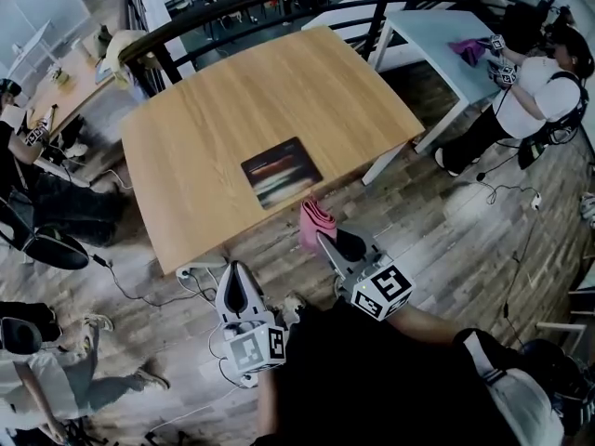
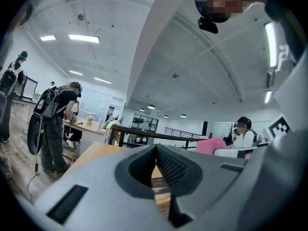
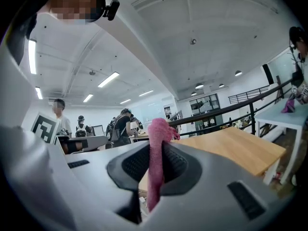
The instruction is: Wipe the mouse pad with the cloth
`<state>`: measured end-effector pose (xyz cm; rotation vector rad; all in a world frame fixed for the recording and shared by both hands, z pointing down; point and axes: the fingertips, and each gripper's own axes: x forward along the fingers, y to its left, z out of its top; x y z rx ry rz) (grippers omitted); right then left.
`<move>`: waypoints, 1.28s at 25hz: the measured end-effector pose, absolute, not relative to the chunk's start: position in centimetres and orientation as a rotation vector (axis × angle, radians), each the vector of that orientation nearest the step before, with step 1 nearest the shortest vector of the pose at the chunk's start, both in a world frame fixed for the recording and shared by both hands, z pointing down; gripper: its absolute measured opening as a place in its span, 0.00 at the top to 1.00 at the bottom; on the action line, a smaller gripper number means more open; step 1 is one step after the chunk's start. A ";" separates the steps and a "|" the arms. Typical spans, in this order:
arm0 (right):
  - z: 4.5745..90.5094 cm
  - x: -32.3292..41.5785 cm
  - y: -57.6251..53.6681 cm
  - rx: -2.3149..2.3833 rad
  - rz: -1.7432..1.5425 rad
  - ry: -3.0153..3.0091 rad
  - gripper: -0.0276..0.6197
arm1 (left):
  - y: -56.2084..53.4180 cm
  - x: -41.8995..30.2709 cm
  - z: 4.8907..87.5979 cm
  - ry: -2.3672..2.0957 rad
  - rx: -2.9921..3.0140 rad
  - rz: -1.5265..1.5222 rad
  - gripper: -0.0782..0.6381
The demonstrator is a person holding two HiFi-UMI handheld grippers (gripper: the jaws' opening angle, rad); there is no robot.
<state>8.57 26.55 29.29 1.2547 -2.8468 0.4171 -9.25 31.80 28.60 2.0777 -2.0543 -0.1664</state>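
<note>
Your left tool [image 1: 236, 286] hangs off the near edge of the wooden desk [image 1: 214, 119], jaws together on nothing. The mouse pad [image 1: 282, 171] lies flat there, dark with pale and orange streaks. Nearby, past the edge, your right tool [image 1: 331, 240] clamps the folded pink cloth [image 1: 316, 221].

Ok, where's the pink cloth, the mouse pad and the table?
cloth [image 1: 317, 223]: head view, middle of the pink bundle.
mouse pad [image 1: 282, 172]: head view, centre of its dark top.
table [image 1: 279, 91]: head view, bare wood beyond the mouse pad.
</note>
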 end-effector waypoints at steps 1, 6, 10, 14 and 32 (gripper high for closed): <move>29.3 8.3 26.8 1.261 0.416 -2.841 0.87 | 31.9 -9.5 28.7 -2.046 2.086 -0.165 0.86; 29.1 6.9 27.8 1.322 0.422 -2.811 0.87 | 32.2 -11.1 28.7 -1.995 2.116 -0.161 0.86; 29.2 6.1 28.6 1.368 0.430 -2.783 0.87 | 32.5 -11.8 29.0 -1.950 2.153 -0.148 0.86; 29.4 5.7 28.6 1.371 0.416 -2.763 0.87 | 32.4 -12.2 29.4 -1.926 2.158 -0.160 0.86; 30.7 6.2 17.6 1.256 0.466 -2.806 0.87 | 22.8 -10.6 31.5 -1.946 2.111 -0.026 0.86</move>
